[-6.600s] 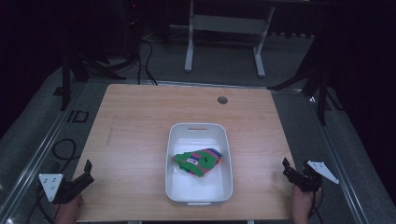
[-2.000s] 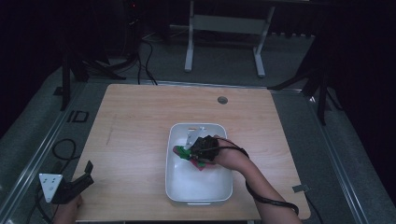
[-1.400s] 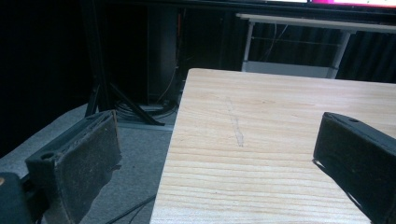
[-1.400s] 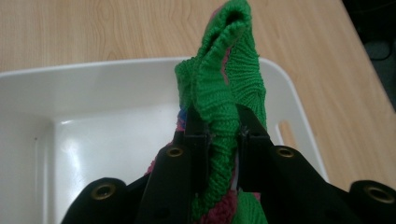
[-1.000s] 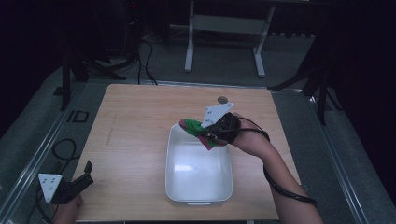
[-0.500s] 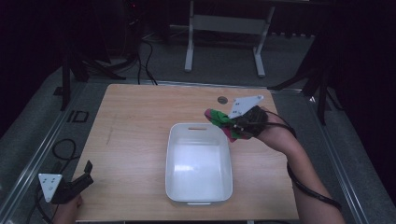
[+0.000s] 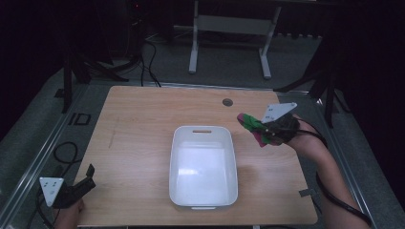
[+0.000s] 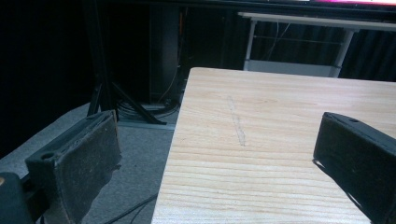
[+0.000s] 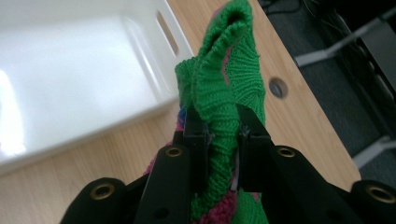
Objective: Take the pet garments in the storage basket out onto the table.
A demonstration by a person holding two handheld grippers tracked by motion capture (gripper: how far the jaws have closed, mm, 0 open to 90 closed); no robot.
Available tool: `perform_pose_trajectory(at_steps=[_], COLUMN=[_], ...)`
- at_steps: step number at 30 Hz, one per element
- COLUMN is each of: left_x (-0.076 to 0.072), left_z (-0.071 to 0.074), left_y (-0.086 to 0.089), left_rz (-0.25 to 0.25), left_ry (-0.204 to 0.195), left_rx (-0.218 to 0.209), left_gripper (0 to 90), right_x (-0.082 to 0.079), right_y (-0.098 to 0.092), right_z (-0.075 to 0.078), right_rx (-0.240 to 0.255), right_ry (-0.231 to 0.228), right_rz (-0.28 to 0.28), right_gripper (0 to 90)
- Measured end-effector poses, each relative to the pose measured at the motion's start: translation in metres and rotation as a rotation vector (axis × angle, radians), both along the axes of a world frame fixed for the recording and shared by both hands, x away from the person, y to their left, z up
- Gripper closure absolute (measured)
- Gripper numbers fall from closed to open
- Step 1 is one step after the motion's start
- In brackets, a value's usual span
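My right gripper is pinching a knitted cloth, green with pink and a bit of blue lower down; it may be a sock or a small mitten, I cannot tell which from the bunched folds. The jaws are pressed close with only the thickness of the knit between them, and the cloth stands up and forward out of the pinch, its long axis running on from the gripper's own line.

In the high view the right gripper hangs over the bare wood of the surface, to the right of the white tub and level with its far end. The cloth points from the gripper toward the tub's far right corner but is apart from it, outside the rim. The tub holds nothing that I can see. Whether the cloth's lower end touches the wood I cannot say.

What matters for the next move, as I judge it, is that open wood lies directly below the cloth, so a short drop and a release would lay it beside the tub.

My left gripper is well away at the near left corner, jaws spread wide, holding nothing, just off the edge. The right hand is plainly the nearer one.
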State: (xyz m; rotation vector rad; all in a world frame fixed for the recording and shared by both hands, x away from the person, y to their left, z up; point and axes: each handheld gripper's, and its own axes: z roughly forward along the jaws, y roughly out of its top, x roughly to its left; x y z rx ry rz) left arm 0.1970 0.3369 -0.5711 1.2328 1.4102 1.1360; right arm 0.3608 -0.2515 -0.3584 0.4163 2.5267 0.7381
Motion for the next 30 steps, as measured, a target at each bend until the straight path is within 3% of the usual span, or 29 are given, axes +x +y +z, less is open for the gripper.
perform_pose_trajectory(at_steps=[5,10,21,28,30], left_x=[0.000,0.000,0.000,0.000,0.000], left_z=[0.000,0.000,0.000,0.000,0.000], left_y=[0.000,-0.001,-0.001,-0.002,-0.001], left_rz=[0.001,0.000,-0.002,-0.001,0.000], left_ry=[0.001,0.001,0.001,0.002,0.002], left_rx=[0.001,0.003,0.004,0.016,0.013], left_gripper=[1.2,1.2,1.2,1.2,1.2], right_x=[0.004,0.011,0.030,0.038,0.042], right_y=[-0.020,-0.029,-0.024,-0.017,-0.011], right_z=[-0.009,-0.023,-0.081,-0.111,-0.128], right_rx=[-0.005,-0.017,-0.055,-0.048,-0.037], right_ry=[0.010,0.028,0.078,0.113,0.146], right_rz=[-0.040,-0.067,-0.092,-0.103,-0.104], right_gripper=[77.2,77.2,76.9,76.9,76.8])
